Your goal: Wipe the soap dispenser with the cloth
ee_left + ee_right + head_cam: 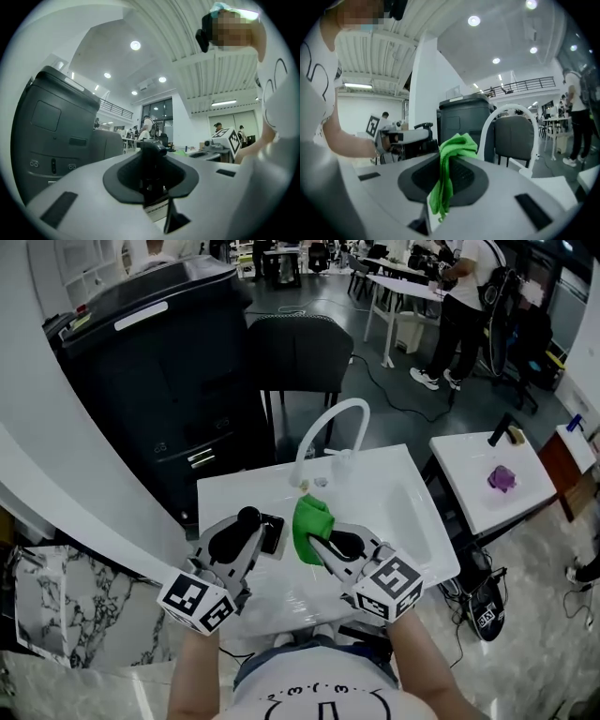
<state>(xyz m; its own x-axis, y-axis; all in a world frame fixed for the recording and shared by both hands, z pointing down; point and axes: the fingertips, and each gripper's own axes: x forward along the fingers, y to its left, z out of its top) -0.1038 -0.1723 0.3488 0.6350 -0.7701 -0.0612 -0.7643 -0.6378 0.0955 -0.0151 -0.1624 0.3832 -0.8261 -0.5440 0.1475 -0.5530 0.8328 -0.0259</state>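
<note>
Closest to the lens, the left gripper is seen clamped, jaws only partly apart, on the black soap dispenser, held over the white sink counter. Right beside it, the green cloth is pinched tight in the right gripper, bunched above the jaws. Whether cloth and dispenser are touching can't be told tbh.

Two tools: left tool, right tool. One green cloth, one soap dispenser, one white faucet.
</note>
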